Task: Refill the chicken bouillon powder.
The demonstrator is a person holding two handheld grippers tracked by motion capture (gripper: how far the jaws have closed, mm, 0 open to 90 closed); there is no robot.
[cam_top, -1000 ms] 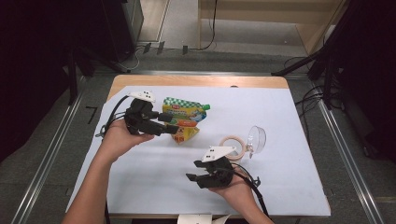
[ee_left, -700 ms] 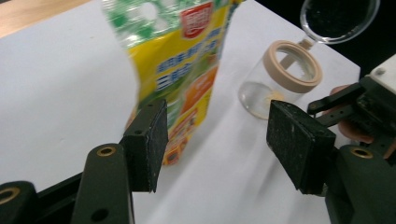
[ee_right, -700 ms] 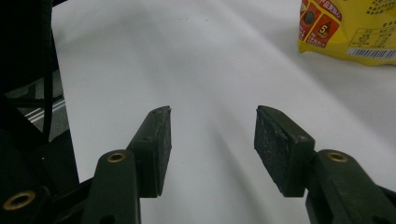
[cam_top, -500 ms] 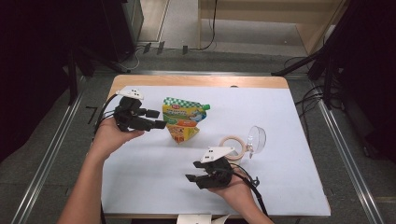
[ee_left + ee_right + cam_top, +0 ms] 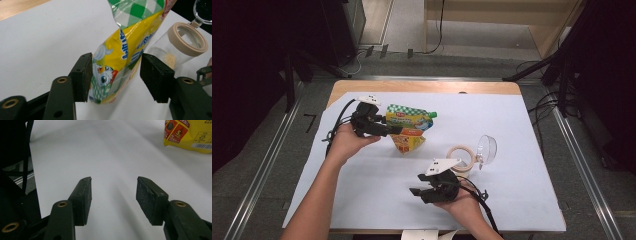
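Observation:
A yellow and green pouch (image 5: 408, 129) stands tilted on the white sheet, left of the middle. My left gripper (image 5: 394, 131) reaches it from the left. In the left gripper view the pouch (image 5: 117, 57) sits between the open jaws of the left gripper (image 5: 116, 75); the left pad touches it and the right pad is at its edge. A clear jar with a beige rim (image 5: 461, 157) lies on its side, its clear lid (image 5: 486, 150) hinged open. The same jar (image 5: 186, 47) is behind the pouch. My right gripper (image 5: 416, 184) hovers open near the front edge, holding nothing (image 5: 113, 192).
The white sheet (image 5: 512, 130) covers most of the wooden table (image 5: 422, 86). Black cables trail from both grippers. A corner of the pouch (image 5: 190, 135) is at the top right of the right gripper view.
My left gripper drew back to the left, then came right again so its jaws straddle the pouch. The right gripper, pouch and jar have stayed put.

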